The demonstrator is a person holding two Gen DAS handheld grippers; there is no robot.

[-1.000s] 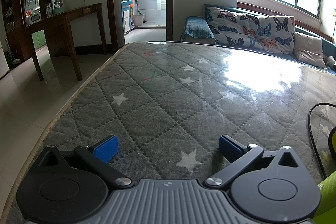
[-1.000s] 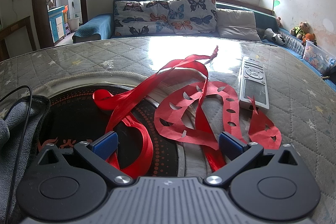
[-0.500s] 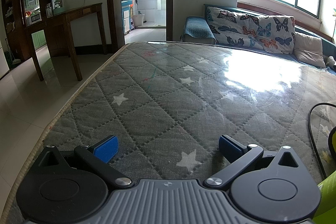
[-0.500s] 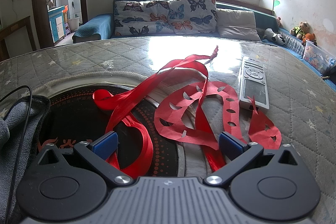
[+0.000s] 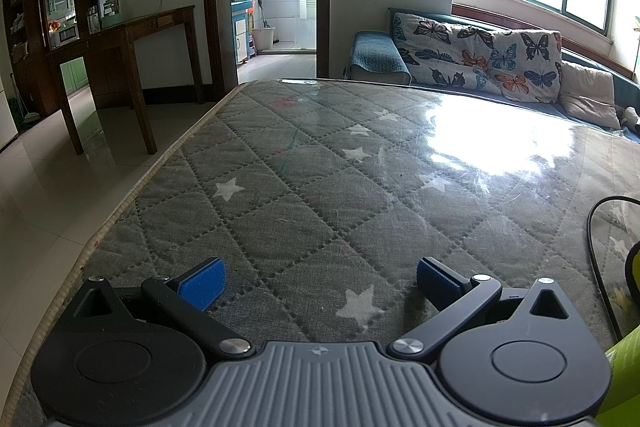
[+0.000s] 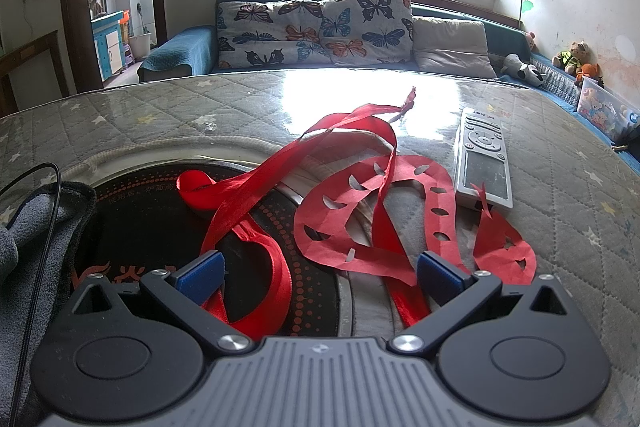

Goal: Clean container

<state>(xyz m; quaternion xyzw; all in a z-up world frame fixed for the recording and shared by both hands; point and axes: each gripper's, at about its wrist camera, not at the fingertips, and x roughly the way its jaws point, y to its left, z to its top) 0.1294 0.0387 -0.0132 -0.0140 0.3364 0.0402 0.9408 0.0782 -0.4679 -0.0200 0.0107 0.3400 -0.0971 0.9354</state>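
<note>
Right gripper (image 6: pixel 318 273): jaws spread wide, nothing between the blue pads (image 6: pixel 200 275), low centre of its frame, over the ribbon.
Left gripper (image 5: pixel 318 277): jaws likewise spread and empty, low centre of its frame, above bare quilted table cover (image 5: pixel 320 167).
Round black dish (image 6: pixel 152 227): presumed container, lower left of right view, red dotted pattern and lettering on its face, pale rim.
Red ribbon (image 6: pixel 256 187): looped across the dish and out over its rim toward centre frame.
Red paper cutout (image 6: pixel 400 223): flat on the cover, centre right, overlapping the rim.
Grey remote (image 6: pixel 484 159): right of centre, its near end touching the cutout.
Grey cloth (image 6: pixel 24 251): left edge, lapping the dish.
Black cable (image 6: pixel 50 219): over the cloth.
</note>
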